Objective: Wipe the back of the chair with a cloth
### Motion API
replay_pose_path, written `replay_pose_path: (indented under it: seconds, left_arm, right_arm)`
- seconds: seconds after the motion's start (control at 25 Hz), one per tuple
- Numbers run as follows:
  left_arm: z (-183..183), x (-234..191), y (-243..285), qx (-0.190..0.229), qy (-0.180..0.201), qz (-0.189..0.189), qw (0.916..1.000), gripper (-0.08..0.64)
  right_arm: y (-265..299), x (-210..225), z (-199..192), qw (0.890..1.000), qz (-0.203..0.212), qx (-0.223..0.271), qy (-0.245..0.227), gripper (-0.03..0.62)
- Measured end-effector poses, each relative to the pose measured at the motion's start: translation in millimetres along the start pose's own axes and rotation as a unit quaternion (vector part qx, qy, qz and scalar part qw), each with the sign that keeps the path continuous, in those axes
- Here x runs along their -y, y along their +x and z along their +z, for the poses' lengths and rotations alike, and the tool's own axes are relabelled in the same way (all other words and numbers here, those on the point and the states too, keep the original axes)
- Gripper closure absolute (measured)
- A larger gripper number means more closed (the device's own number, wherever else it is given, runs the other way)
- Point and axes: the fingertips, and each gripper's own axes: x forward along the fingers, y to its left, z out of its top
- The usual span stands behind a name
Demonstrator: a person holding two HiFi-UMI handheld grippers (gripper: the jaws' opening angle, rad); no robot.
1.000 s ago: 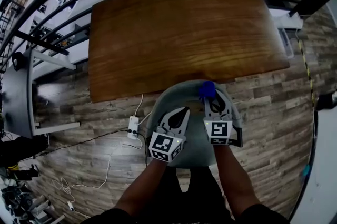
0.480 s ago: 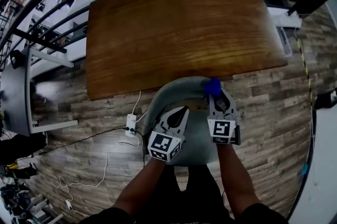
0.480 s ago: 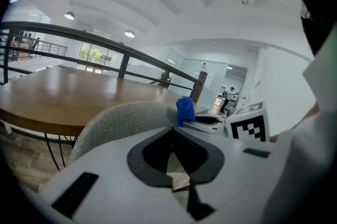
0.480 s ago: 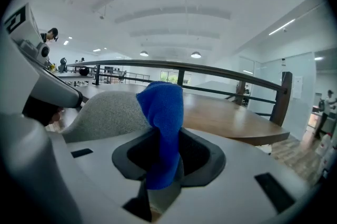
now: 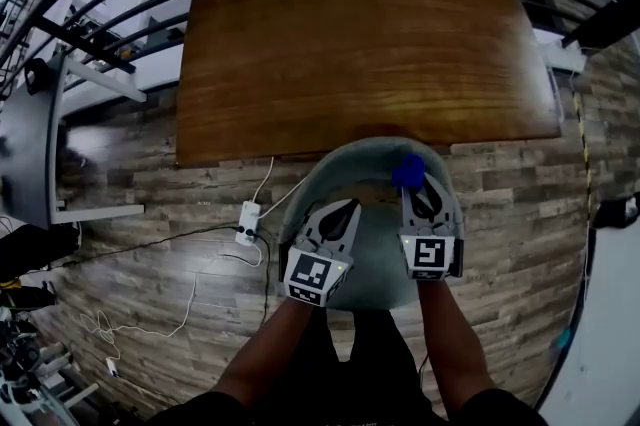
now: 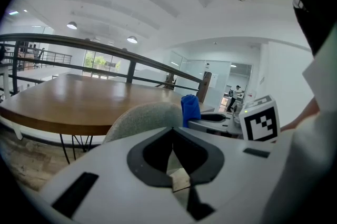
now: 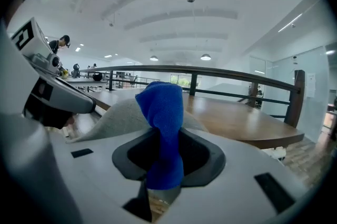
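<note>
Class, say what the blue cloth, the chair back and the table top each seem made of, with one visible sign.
The blue cloth looks a soft matte textile, perhaps microfibre: fine knit texture. The chair back seems grey fabric upholstery: speckled, matte. The table top looks wood or veneer, glossy: grain streaks, reflections.

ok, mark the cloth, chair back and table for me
cloth (image 7: 163, 133), right gripper view, middle of the blue fold between the jaws
chair back (image 6: 141, 119), left gripper view, grey top edge
table (image 5: 370, 44), head view, centre of the wooden top
</note>
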Motion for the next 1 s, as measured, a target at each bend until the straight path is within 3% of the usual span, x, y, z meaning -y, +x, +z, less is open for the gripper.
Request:
replay_pose_path:
  seconds: [0.28,0.52,0.8,1.0]
  left_arm:
    - [-13.2,-37.3,-26.1,0.006,-0.021,0.04,0.999,0.552]
    - [-24.3,-75.1,-48.7,0.015,-0.053,0.082,0.9951,0.552]
    - [-38.2,-119.6,-65.2,0.016,-0.07,0.127,0.9893,0.552]
    - [-42.2,-131.4,-66.1,0.017,-0.076,0.132,0.9881,0.552]
  right_arm:
    - [14.6,-86.1,-2.7,0.996,0.09,0.003,-0.008,0.489]
    - [32.2,-144.7,-7.1,0.99,0.142,0.009,0.0,0.489]
    - [51.2,-184.0,-12.8,0.985,0.172,-0.001,-0.006,0.489]
    - [60.9,-196.7,-20.9,0.983,0.184,-0.01,0.003,0.489]
